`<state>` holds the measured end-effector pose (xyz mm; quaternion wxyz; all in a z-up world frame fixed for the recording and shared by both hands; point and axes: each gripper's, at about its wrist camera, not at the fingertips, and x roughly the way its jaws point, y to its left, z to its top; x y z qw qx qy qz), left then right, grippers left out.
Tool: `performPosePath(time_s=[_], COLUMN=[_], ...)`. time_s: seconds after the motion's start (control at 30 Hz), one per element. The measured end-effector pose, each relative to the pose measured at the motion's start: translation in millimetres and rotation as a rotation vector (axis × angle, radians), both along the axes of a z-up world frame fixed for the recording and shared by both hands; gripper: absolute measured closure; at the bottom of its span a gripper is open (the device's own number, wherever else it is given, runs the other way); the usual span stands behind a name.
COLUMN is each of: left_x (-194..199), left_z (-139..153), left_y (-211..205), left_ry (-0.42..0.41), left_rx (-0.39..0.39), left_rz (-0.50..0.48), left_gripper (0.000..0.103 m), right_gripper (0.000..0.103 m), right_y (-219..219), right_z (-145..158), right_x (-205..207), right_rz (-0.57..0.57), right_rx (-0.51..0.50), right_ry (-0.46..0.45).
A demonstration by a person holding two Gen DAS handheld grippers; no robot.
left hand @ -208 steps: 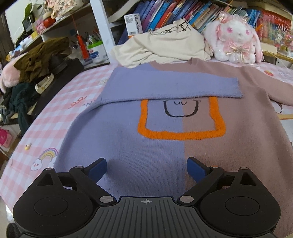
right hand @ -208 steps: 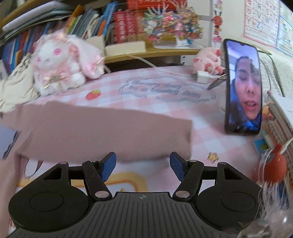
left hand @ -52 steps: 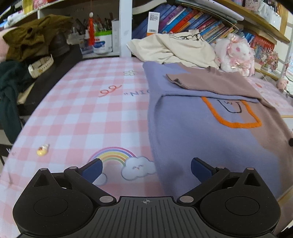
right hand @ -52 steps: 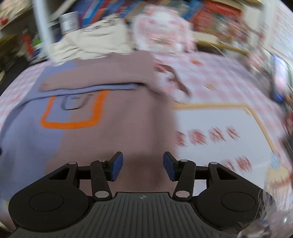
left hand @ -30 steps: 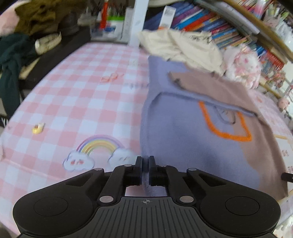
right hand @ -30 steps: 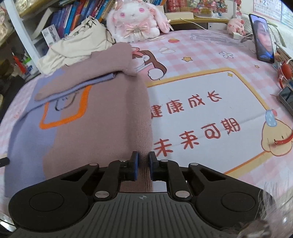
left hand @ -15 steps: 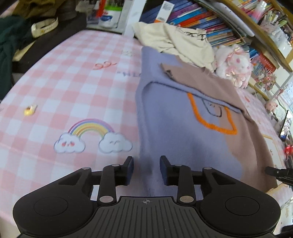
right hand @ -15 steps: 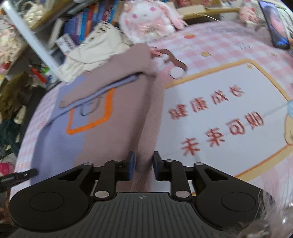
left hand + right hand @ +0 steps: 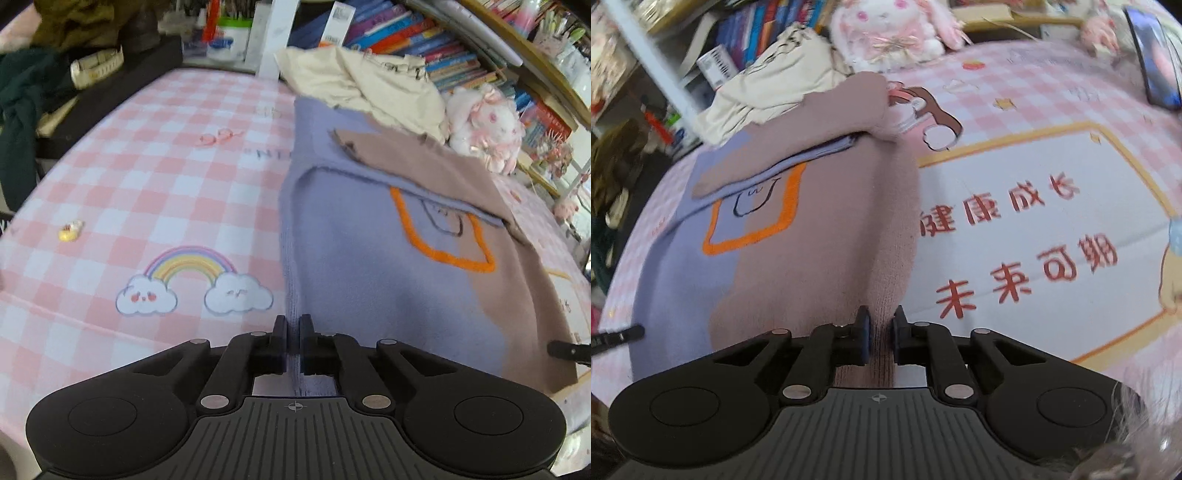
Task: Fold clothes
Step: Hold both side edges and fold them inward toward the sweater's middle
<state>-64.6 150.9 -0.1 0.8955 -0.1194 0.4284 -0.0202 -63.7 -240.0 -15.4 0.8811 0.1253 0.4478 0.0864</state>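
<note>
1. Left wrist view: left gripper (image 9: 293,341) clamped on the near left corner of the sweater (image 9: 373,266), lilac hem pinched between the jaws, pads pressing the knit from both sides.
2. Sweater spread flat on the pink checked tablecloth (image 9: 147,177), lilac half on the left, brown half on the right, orange outlined square (image 9: 443,236) across the chest.
3. Both sleeves folded across the upper body, brown sleeve (image 9: 417,166) lying on top of the lilac one.
4. Beyond the collar: cream garment (image 9: 369,81) heaped against the bookshelf (image 9: 424,40), plush rabbit (image 9: 484,125) just to its right.
5. On the cloth left of the sweater: printed rainbow with clouds (image 9: 192,280), small yellow trinket (image 9: 72,230) farther left.
6. Dark clothes (image 9: 26,92) piled at the far left edge.
7. At the right edge, tip of the other gripper just showing by the brown hem.
8. Right wrist view: right gripper (image 9: 881,334) closed on the near right corner of the sweater (image 9: 820,236), brown hem caught between the jaws and bunched into a raised ridge running away from them.
9. Right of the sweater: white panel with red characters (image 9: 1015,240) printed on the tablecloth (image 9: 1034,85).
10. Far side: plush rabbit (image 9: 886,26), cream garment (image 9: 775,70), phone (image 9: 1154,55) propped at the upper right.
</note>
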Motion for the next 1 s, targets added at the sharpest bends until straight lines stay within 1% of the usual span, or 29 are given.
performPosePath(time_s=[0.07,0.1,0.13,0.23,0.33,0.4,0.43,0.53,0.6,0.67,0.7,0.73,0.8,0.83,0.87,0.93,1.0], left_x=[-7.6,-10.0,-9.2,-5.8,-8.8,-12.0,-13.3,-13.2,-9.7,-6.2,-5.0,-5.3,-11.1,-13.5,-13.9,-9.3,-6.6], left_z=[13.5,18.9,19.5,9.8,-1.6,-7.2,-9.7,-13.5,-14.1,-13.9,-12.6,-8.6,5.7,11.4,14.5,9.9,1.6], left_y=[-2.8,-3.7,-2.5,7.6,17.4,22.4,24.4,24.9,21.7,16.7,13.3,9.2,0.8,-2.2,-3.7,-0.3,7.6], left_ry=[-0.085,-0.112,-0.101,-0.017,0.047,0.072,0.082,0.092,0.089,0.086,0.078,0.055,-0.035,-0.069,-0.079,-0.037,0.009], left_rx=[0.008,0.008,-0.002,-0.056,-0.102,-0.145,-0.165,-0.199,-0.204,-0.189,-0.171,-0.145,-0.103,-0.093,-0.09,-0.11,-0.141], left_rz=[-0.026,-0.042,-0.054,-0.059,-0.035,-0.025,-0.021,-0.021,-0.036,-0.054,-0.065,-0.081,-0.124,-0.141,-0.152,-0.153,-0.132], left_gripper=[0.099,0.098,0.098,0.098,0.096,0.092,0.089,0.088,0.089,0.098,0.098,0.099,0.099,0.098,0.098,0.098,0.098], right_gripper=[0.094,0.094,0.094,0.094,0.093,0.088,0.088,0.088,0.088,0.092,0.093,0.094,0.094,0.094,0.094,0.094,0.093], right_y=[-3.2,-6.2,-9.6,-19.5,-19.8,-18.1,-17.6,-20.2,-21.1,-18.6,-16.5,-14.2,-10.5,-9.3,-8.2,-8.6,-11.4], right_z=[14.0,18.7,20.3,12.4,4.6,2.9,2.2,-1.2,-3.8,-3.5,-0.8,2.5,14.4,17.9,20.7,14.3,4.7], right_x=[-8.9,-11.6,-12.5,-10.9,-7.9,-8.4,-8.7,-9.3,-9.3,-9.3,-10.3,-11.4,-17.5,-18.6,-19.3,-15.3,-12.2], right_rz=[0.045,0.057,0.06,0.047,0.041,0.05,0.054,0.043,0.035,0.042,0.051,0.061,0.094,0.101,0.106,0.089,0.062], right_rx=[0.032,0.042,0.046,0.049,0.055,0.056,0.057,0.075,0.08,0.066,0.058,0.051,0.068,0.067,0.064,0.046,0.035], right_ry=[-0.075,-0.084,-0.075,-0.011,0.042,0.056,0.062,0.088,0.103,0.098,0.079,0.057,-0.025,-0.043,-0.056,-0.01,0.047])
